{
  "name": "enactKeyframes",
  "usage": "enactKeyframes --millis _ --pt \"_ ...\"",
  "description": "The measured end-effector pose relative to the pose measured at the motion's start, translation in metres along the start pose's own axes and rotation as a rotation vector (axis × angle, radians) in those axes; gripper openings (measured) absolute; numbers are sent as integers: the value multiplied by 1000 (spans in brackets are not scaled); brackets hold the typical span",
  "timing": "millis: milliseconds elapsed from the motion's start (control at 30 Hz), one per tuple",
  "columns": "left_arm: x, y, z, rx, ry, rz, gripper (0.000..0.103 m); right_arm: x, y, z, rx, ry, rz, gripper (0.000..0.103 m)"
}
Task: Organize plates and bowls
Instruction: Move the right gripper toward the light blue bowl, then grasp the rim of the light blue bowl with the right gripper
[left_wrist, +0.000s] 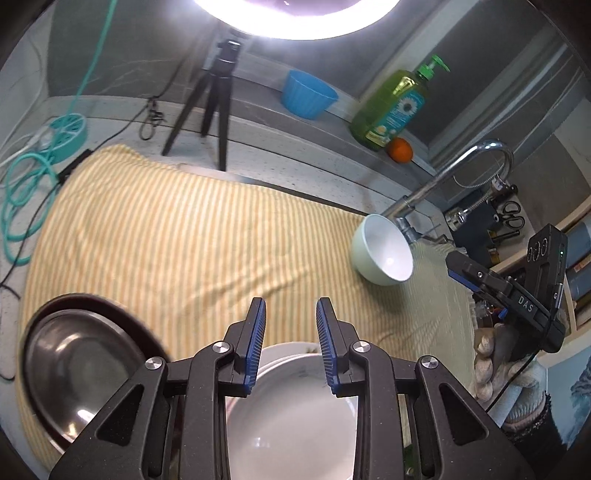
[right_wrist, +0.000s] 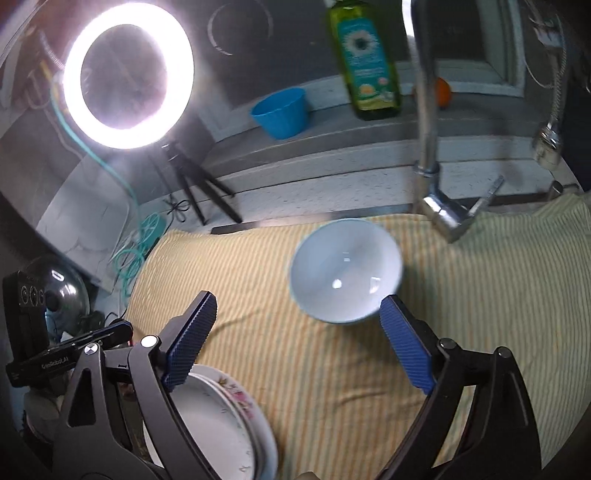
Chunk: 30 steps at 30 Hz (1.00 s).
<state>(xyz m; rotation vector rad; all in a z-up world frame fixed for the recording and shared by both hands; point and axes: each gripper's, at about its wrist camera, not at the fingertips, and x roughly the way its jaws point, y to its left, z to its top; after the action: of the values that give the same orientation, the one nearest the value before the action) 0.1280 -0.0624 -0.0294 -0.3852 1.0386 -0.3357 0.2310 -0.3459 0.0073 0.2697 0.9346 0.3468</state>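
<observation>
A pale bowl (left_wrist: 384, 254) (right_wrist: 345, 271) sits on the striped yellow cloth (left_wrist: 192, 236) (right_wrist: 332, 369) below the tap. A stack of white plates (left_wrist: 291, 417) (right_wrist: 229, 428), one with a flower pattern, lies on the cloth's near edge. A steel plate stack (left_wrist: 81, 365) lies at the left. My left gripper (left_wrist: 290, 310) is open and empty, above the white plates. My right gripper (right_wrist: 297, 308) is wide open and empty, just short of the pale bowl; it also shows in the left wrist view (left_wrist: 458, 269).
A chrome tap (left_wrist: 450, 177) (right_wrist: 424, 122) arches over the cloth's far right. A ring light on a tripod (left_wrist: 214, 96) (right_wrist: 129, 74), a blue tub (left_wrist: 306, 94) (right_wrist: 282, 110), a soap bottle (left_wrist: 391, 107) (right_wrist: 364, 62) and an orange (left_wrist: 399, 149) stand behind. Teal cable (left_wrist: 33, 173) lies left.
</observation>
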Motion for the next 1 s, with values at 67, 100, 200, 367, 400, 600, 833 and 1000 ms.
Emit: enactKeyframes --millis 67,100,200,367,400,600,833,1000 --pt "11 -12 4 18 8 -3 29 1 -18 2 21 16 -26 92" --pt "15 -16 5 25 11 -1 32 3 -26 3 30 26 -34 92" --pt "30 -31 12 37 14 -7 46 7 -48 5 54 45 -52 92" --pt "59 -48 24 33 38 -29 47 9 -69 7 73 46 -46 92" --pt "65 -52 27 33 44 -34 47 10 -72 8 79 46 -33 92" --pt "97 -64 38 25 77 -66 45 24 -77 16 82 80 11 71" --pt "128 -64 50 -29 112 -84 34 48 -82 22 105 134 56 49" --pt "140 -67 56 -30 126 -84 28 61 -86 25 127 158 89 44"
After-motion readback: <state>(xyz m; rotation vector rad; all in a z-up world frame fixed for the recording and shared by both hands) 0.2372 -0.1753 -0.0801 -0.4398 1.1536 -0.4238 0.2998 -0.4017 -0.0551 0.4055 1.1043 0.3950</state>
